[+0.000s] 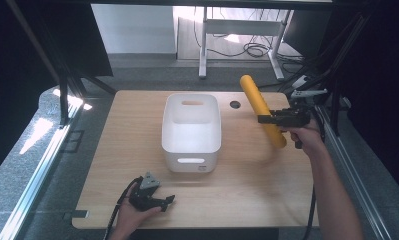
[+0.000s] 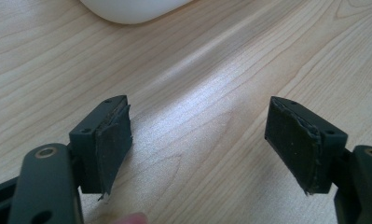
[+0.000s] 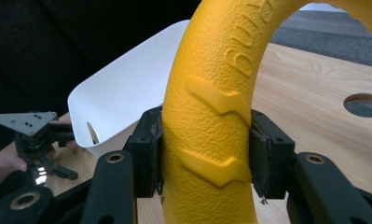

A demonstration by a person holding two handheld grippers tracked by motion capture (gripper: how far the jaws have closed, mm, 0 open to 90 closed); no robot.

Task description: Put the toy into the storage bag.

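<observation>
The yellow ring [image 1: 260, 110] hangs above the table's [image 1: 247, 190] right side, clamped in the right gripper [image 1: 279, 119], beside the white bin [image 1: 191, 131]; the left gripper [image 2: 197, 149] shows jaws wide apart over bare wood; up close, both pads squeeze the ring's textured band.

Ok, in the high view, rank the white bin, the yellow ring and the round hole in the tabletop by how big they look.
1. White bin, clearly the largest.
2. Yellow ring, seen edge-on as a long bar and clamped in the right hand-held gripper; raised nearer the camera, so it may look bigger than it is.
3. Round hole, by far the smallest.
</observation>
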